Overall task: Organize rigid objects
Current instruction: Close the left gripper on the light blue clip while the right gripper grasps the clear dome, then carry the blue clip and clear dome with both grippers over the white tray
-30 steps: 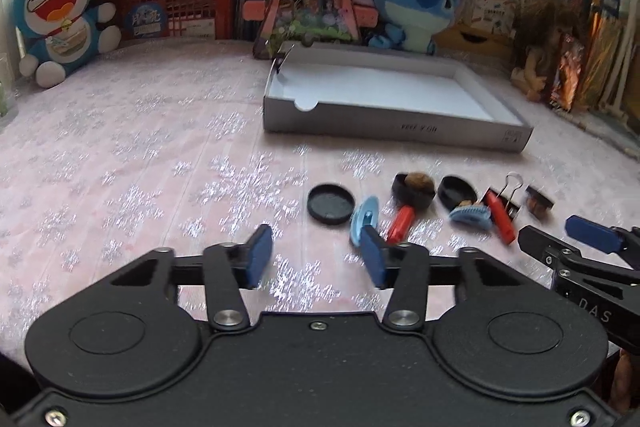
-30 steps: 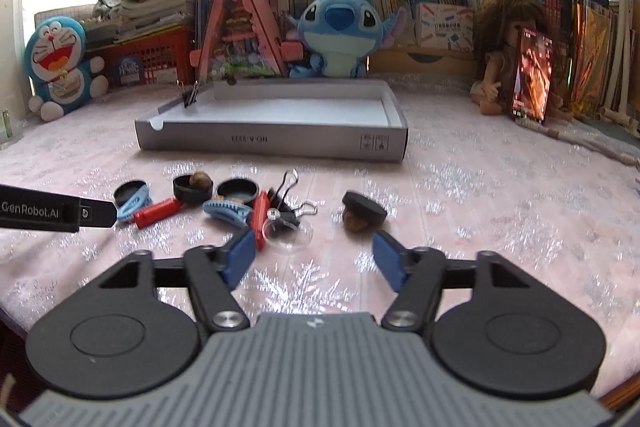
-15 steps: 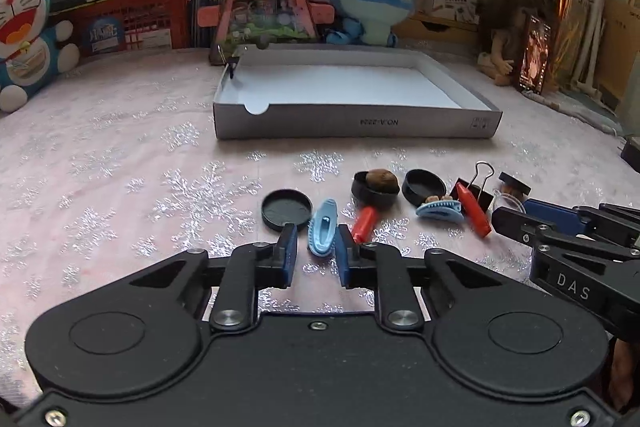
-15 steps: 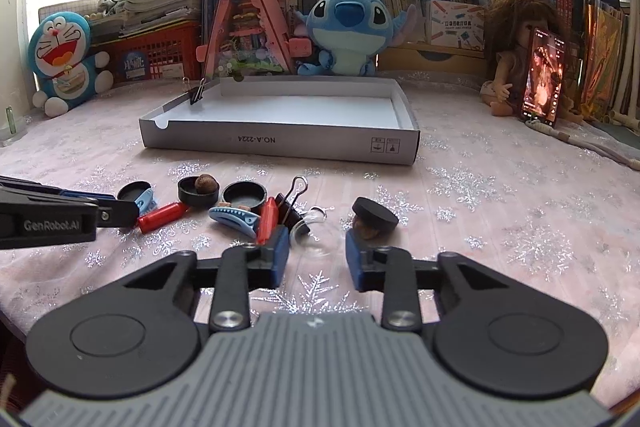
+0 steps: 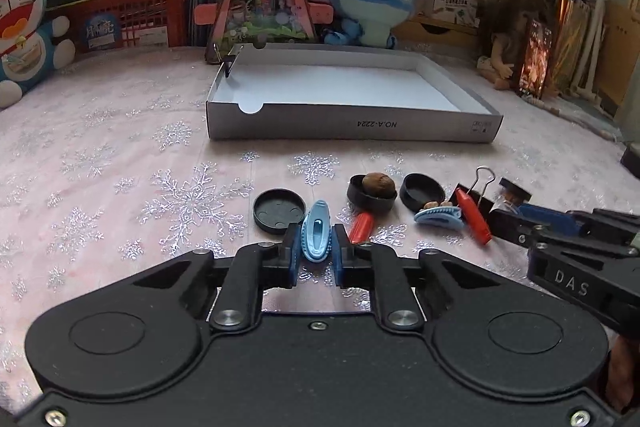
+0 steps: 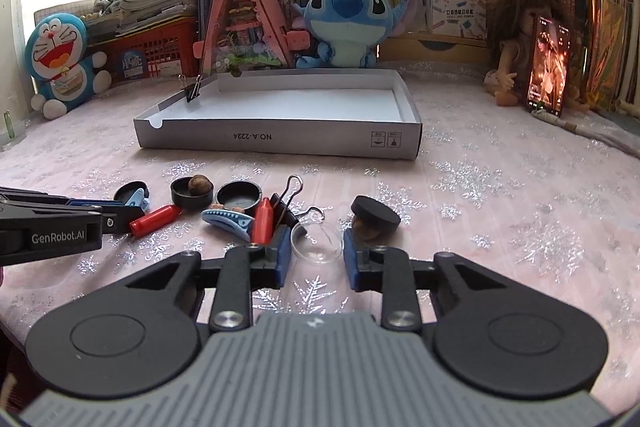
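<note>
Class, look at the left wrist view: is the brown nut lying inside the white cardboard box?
No, the brown nut sits in a black cap on the cloth, outside the box.

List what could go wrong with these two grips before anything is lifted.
1. The left gripper is closing on the light blue clip near its rounded end; it may squirt out.
2. The right gripper is closing on the clear suction cup, which looks slick and may slip.
3. Its left finger sits against the red crayon and could drag it.
</note>
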A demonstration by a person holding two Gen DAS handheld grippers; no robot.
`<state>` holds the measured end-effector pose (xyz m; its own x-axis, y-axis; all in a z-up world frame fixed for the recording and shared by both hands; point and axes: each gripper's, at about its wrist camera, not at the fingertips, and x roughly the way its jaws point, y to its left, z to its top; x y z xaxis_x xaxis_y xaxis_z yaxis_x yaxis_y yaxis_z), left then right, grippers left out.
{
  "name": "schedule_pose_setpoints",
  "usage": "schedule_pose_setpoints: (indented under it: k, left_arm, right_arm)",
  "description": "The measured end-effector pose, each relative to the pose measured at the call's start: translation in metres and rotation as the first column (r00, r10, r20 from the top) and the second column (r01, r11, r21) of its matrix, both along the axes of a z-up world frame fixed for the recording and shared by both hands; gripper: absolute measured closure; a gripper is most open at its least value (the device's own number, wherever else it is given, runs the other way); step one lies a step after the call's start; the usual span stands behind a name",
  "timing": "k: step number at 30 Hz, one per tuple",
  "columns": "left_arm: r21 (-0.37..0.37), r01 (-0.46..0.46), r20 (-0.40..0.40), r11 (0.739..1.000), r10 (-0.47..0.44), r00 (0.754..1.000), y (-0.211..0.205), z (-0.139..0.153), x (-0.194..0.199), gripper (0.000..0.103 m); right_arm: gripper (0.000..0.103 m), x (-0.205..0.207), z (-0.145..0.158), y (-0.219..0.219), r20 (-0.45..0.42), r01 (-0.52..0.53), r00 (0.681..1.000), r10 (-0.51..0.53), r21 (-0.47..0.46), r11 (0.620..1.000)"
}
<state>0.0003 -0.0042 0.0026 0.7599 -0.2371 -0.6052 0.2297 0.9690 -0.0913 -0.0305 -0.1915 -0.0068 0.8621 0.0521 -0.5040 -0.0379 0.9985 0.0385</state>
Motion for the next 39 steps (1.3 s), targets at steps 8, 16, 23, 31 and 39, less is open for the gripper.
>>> schedule_pose_setpoints:
  k: [8,16,23,31,39]
  left_arm:
    - [-0.027,0.010,0.022,1.000,-0.009,1.000,0.005,0.019,0.001,0.088]
    - [-0.082,0.020,0.009,0.996,-0.019,1.000,0.012,0.038,0.028,0.088]
    - [-0.105,0.016,0.010,0.994,-0.015,1.000,0.013,0.058,0.064,0.088]
    - [-0.121,0.003,-0.062,0.993,-0.011,0.998,0.008,0.064,0.110,0.089]
    - [-0.136,-0.001,-0.104,0.991,-0.014,0.995,0.007,0.063,0.145,0.088]
  right_arm:
    - [0.070,0.000,0.016,-0.004,0.029,-0.010,1.000,0.009,0.014,1.000]
    - [0.070,0.020,0.034,-0.014,0.050,-0.015,0.999,0.014,0.023,1.000]
    - [0.070,0.052,0.054,-0.028,0.046,-0.011,0.999,0.009,0.043,0.999]
    - [0.070,0.096,0.063,-0.038,-0.012,-0.006,1.000,0.007,0.075,0.997]
    - [0.070,0.127,0.064,-0.038,-0.062,-0.011,0.998,0.015,0.055,0.998]
